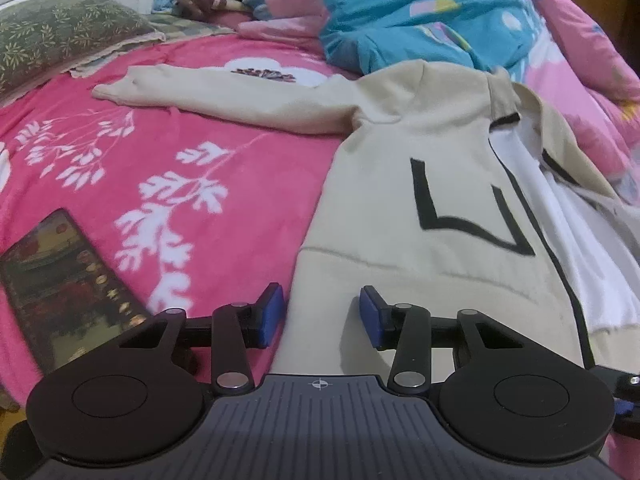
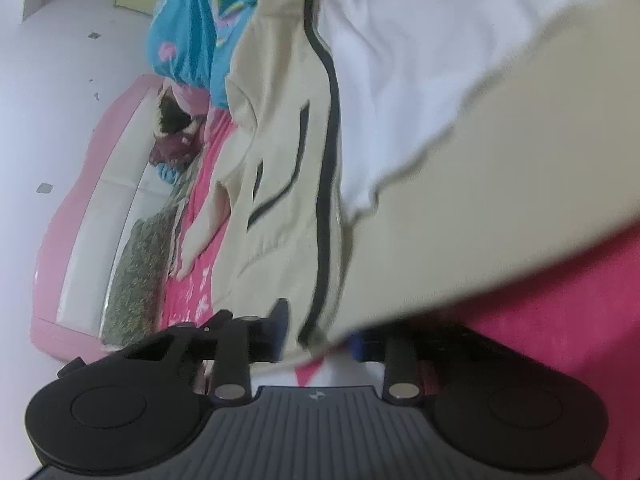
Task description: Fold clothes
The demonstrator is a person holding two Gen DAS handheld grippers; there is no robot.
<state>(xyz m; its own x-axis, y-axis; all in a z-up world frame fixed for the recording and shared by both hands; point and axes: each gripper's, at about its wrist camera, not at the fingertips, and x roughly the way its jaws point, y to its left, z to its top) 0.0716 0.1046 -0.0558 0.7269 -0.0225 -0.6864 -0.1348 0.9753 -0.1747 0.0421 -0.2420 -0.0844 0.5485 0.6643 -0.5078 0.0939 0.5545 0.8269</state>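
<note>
the cream jacket [image 1: 404, 184] is lying spread on the bed [image 1: 168, 152] as the right gripper [image 2: 320, 344] is pinching and lifting its front panel near the hem, while the left gripper [image 1: 322, 316], jaws wide, is hovering at the hem, likely needing to grab next.

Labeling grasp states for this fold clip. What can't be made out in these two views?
- Right claw, right wrist view: the blurred cream jacket hem covers the tips, so its grip is unclear.
- Jacket's right half, left wrist view: cut off by the frame edge.
- Phone screen content, left wrist view: too blurred to read.
- Left claw: open over the hem; contact unclear.
</note>
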